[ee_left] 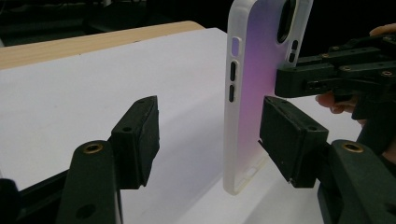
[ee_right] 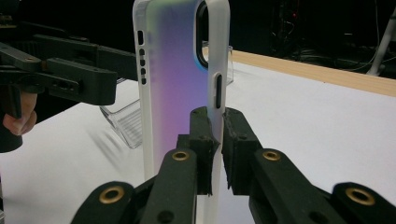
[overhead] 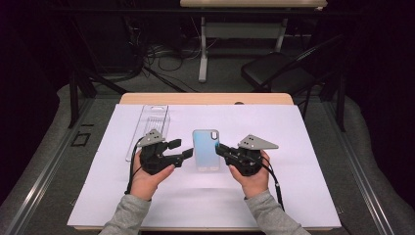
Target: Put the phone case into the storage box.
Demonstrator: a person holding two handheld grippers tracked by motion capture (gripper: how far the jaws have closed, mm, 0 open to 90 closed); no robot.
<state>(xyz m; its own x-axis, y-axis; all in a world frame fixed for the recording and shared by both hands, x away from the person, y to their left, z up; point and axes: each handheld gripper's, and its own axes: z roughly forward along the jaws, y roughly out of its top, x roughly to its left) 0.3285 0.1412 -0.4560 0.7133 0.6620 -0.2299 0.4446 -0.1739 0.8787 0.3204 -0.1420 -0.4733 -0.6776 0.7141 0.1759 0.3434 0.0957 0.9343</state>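
Observation:
A translucent phone case (overhead: 205, 149) with a blue-violet sheen stands upright on the white sheet (overhead: 293, 186) at the middle of the table. My right gripper (overhead: 219, 148) comes in from the right and is shut on the case's right side wall (ee_right: 216, 140), below a side button slot. My left gripper (overhead: 182, 149) is open at the case's left side. In the left gripper view its jaws straddle the left edge of the case (ee_left: 252, 116): the far pad (ee_left: 289, 140) lies close to the back and the near pad (ee_left: 140, 135) stands well away.
A clear plastic packaging tray (overhead: 149, 127) lies on the sheet behind my left gripper, also seen behind the case (ee_right: 128, 123). The wooden table edge (overhead: 205, 99) runs along the back. Beyond it are a dark chair (overhead: 279, 68), cables and a desk frame.

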